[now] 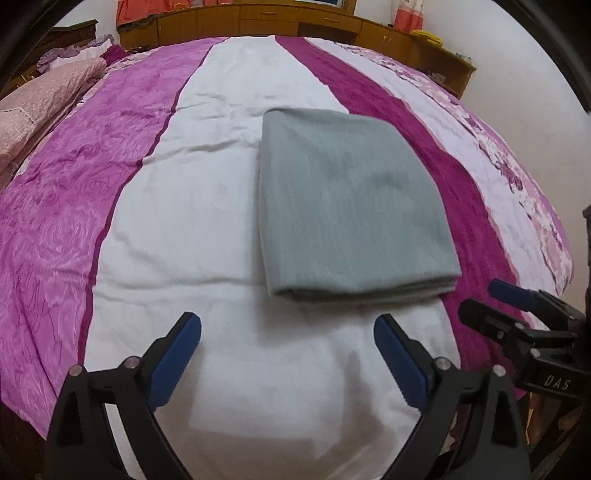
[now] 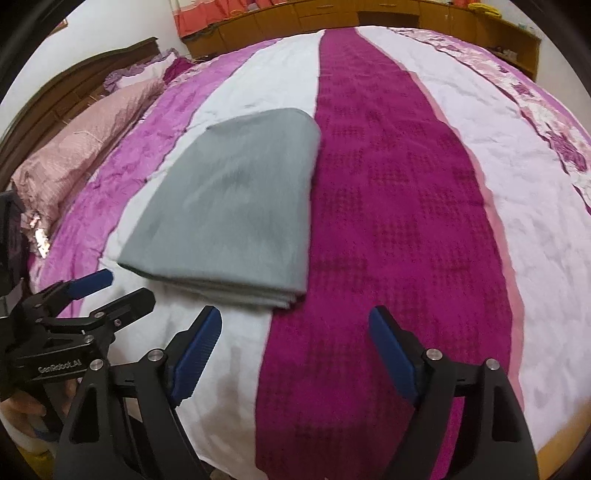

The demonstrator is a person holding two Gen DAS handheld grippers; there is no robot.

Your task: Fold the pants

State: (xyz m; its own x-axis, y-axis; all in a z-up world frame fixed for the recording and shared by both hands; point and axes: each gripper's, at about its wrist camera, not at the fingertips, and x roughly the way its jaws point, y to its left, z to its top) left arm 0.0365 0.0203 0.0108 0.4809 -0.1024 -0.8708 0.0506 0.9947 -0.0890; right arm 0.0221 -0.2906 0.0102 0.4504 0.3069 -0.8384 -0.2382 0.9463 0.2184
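Observation:
The grey pants (image 1: 347,206) lie folded into a flat rectangle on the bed, several layers showing at the near edge (image 2: 236,206). My left gripper (image 1: 288,328) hovers just short of that near edge, jaws wide open with only white sheet between its blue pads. My right gripper (image 2: 295,325) is open too, over the dark magenta stripe to the right of the pants' near corner, holding nothing. Each gripper shows in the other's view: the right one (image 1: 491,299) at the right edge, the left one (image 2: 110,284) at the lower left. Neither touches the pants.
The bedspread (image 1: 147,184) has white, pink and dark magenta stripes with a floral band on the right. Pink pillows (image 1: 40,110) lie at the far left. A wooden cabinet unit (image 1: 280,22) runs along the far wall. A hand (image 2: 22,410) shows at lower left.

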